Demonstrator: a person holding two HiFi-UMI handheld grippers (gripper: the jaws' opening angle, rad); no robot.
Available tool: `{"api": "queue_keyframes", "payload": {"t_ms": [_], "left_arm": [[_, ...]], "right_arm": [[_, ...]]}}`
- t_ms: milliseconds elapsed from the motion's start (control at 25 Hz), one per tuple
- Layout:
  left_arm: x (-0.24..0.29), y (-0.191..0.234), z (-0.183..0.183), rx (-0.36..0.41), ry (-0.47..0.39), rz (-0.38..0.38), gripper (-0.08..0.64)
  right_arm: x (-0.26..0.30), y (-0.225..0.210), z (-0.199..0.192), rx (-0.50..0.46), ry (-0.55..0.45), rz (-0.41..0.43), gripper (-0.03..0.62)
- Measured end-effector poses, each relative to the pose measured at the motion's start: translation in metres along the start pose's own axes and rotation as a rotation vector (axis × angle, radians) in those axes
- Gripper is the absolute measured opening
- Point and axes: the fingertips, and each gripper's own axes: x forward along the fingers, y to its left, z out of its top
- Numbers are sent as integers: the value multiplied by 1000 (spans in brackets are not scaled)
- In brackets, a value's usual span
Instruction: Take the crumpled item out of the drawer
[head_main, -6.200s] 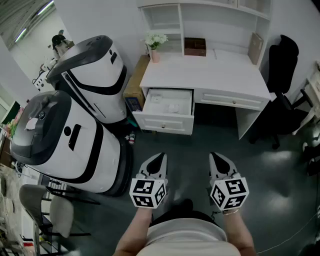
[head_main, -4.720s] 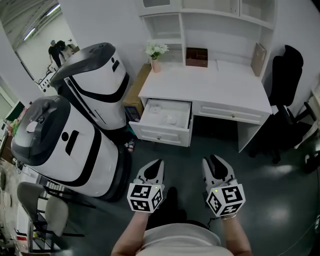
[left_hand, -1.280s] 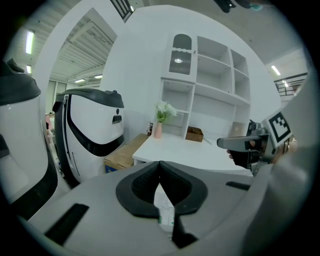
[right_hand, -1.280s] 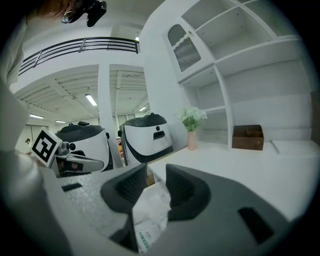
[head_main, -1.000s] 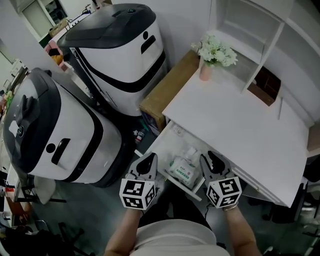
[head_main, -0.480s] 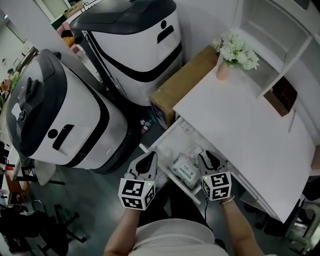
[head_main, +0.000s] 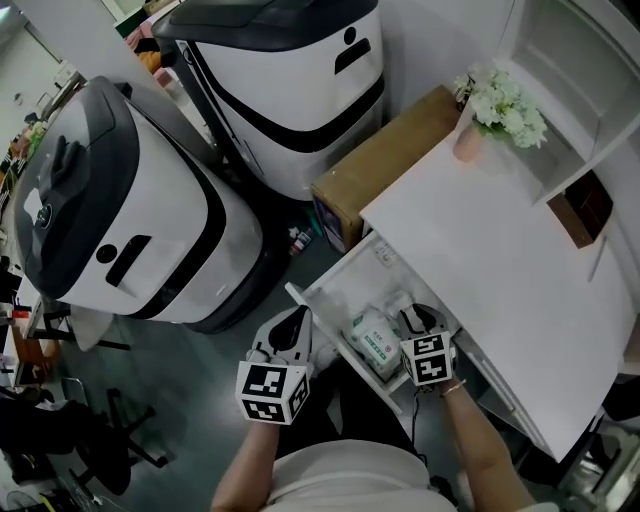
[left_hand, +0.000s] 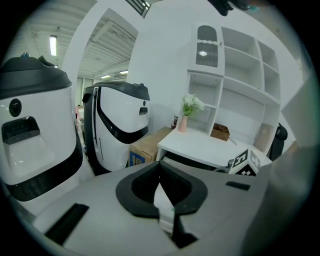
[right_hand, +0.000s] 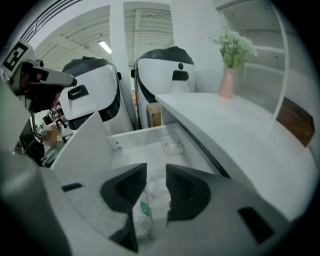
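The white drawer (head_main: 318, 288) stands pulled out of the desk (head_main: 500, 260). In it lies a crumpled white packet with a green mark (head_main: 371, 338). My right gripper (head_main: 416, 316) hangs low over the drawer's right side, next to that packet. In the right gripper view its jaws (right_hand: 156, 172) stand open, with the crumpled packet (right_hand: 154, 202) showing in the gap below them; the pads do not press on it. My left gripper (head_main: 296, 314) stays outside the drawer, by its front left corner. Its fingertips (left_hand: 160, 165) meet, shut on nothing.
A small flat packet (right_hand: 172, 145) lies at the drawer's far end. Two big white-and-black machines (head_main: 110, 200) (head_main: 290, 70) stand to the left, with a cardboard box (head_main: 385, 150) beside the desk. A pink vase of flowers (head_main: 470, 140) stands on the desktop.
The person has walked up to the desk. In the last second the right gripper has dropped down into the drawer beside the packet; the left gripper has sunk only a little.
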Motion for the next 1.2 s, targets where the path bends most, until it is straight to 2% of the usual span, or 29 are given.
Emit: {"api": "queue_keyframes", "payload": {"t_ms": [320,560,720,960,1200], "left_arm": [[-3,17,-12,-37,22,58,-6],[-5,25,-20,-59,40,85,-6],[-5,28,-23,-68,46,95,-6],[-5,31,-26,-77,59,110,-6],[-6,35,-32,-90,75,124,-6]], "right_arm": [[43,-12,-24,17,136,1,104],[65,-17,-32,-73,205,-22,107],[77,-15,-44,-95,266,-11,169],[92,-15,-56,-111,326,-11,186],[105,-13,-62,-201,365,-27,189]]}}
